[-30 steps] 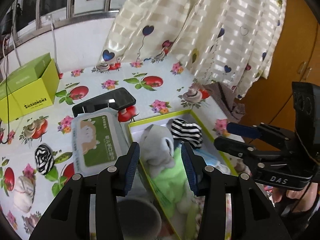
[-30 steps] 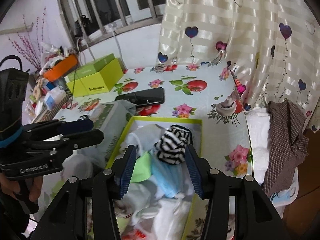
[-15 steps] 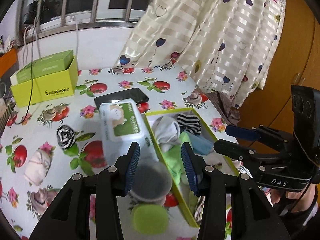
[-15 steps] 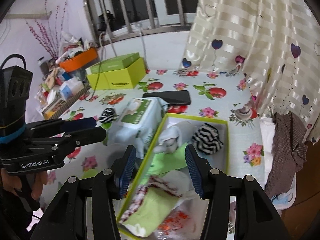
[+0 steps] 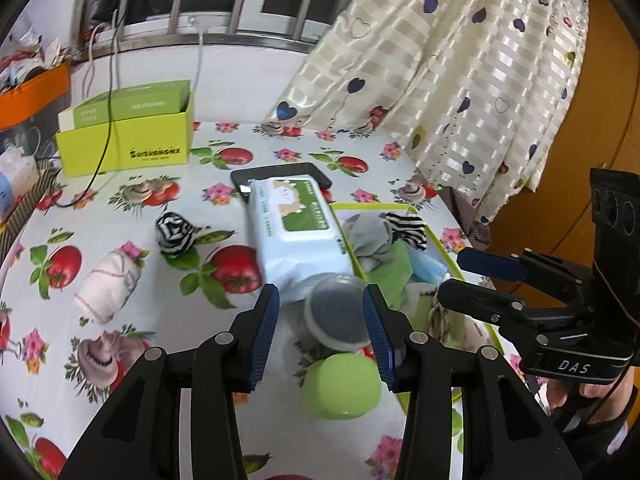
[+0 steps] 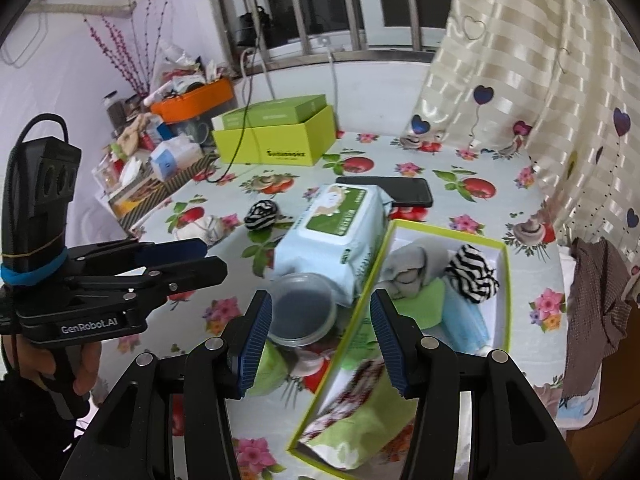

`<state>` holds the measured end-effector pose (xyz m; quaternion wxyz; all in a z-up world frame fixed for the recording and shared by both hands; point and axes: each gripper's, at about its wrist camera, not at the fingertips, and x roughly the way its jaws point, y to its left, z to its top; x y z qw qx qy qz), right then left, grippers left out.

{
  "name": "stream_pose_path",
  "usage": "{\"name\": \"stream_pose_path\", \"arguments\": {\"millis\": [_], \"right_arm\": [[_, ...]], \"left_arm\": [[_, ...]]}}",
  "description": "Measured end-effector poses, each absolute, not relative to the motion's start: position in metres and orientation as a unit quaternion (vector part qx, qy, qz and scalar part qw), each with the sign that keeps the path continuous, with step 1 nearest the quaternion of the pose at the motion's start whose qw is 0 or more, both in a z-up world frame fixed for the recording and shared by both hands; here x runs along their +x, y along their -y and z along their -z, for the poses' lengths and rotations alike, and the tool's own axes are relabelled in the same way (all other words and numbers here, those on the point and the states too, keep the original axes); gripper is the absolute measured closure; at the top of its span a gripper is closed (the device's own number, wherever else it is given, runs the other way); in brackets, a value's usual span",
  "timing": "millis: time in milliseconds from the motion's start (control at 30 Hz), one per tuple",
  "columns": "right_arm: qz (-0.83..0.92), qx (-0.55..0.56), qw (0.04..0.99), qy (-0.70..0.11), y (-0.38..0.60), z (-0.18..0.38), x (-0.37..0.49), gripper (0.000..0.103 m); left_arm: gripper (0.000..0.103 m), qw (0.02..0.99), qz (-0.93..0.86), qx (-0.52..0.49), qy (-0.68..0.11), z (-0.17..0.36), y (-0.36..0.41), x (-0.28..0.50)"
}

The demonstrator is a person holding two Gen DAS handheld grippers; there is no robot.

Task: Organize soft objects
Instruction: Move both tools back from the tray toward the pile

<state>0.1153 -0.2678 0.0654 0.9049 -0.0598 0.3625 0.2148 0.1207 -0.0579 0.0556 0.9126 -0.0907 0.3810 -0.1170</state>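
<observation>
Jaws spread on left gripper (image 5: pixel 322 326) and right gripper (image 6: pixel 320 336), ribbed blue pads, empty; striped sock (image 5: pixel 174 234) balled on glossy tablecloth (image 5: pixel 132 208).

The tablecloth (image 5: pixel 120 184) looks like smooth, slightly glossy printed plastic. On it, the wet-wipes pack (image 5: pixel 294 232) is soft shiny film, and behind it the phone (image 5: pixel 280 174) is glossy black glass. In front of the pack sits a clear plastic jar (image 5: pixel 338 312). Beside the pack, the tray (image 6: pixel 505 280) is matt card holding knit cloth: a striped sock (image 6: pixel 472 274) and a grey one (image 6: pixel 412 266). Both grippers' fingers (image 5: pixel 262 332) carry ribbed blue rubber pads.
</observation>
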Motion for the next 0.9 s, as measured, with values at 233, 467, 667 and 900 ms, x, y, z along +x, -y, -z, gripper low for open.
{"name": "stream_pose_path", "arguments": {"millis": [233, 467, 667, 900], "right_arm": [[-0.227, -0.072, 0.898, -0.370, 0.250, -0.061, 0.114, 0.052], [-0.237, -0.086, 0.893, -0.373, 0.235, -0.059, 0.115, 0.052], [-0.246, -0.097, 0.889, -0.375, 0.222, -0.058, 0.118, 0.045], [-0.258, -0.114, 0.883, -0.376, 0.203, -0.059, 0.122, 0.044]], "left_arm": [[0.058, 0.913, 0.107, -0.096, -0.382, -0.051, 0.045, 0.111], [0.058, 0.913, 0.099, -0.096, -0.384, -0.047, 0.033, 0.105], [0.058, 0.914, 0.093, -0.096, -0.384, -0.044, 0.022, 0.101], [0.058, 0.916, 0.070, -0.103, -0.381, -0.039, -0.010, 0.095]]}}
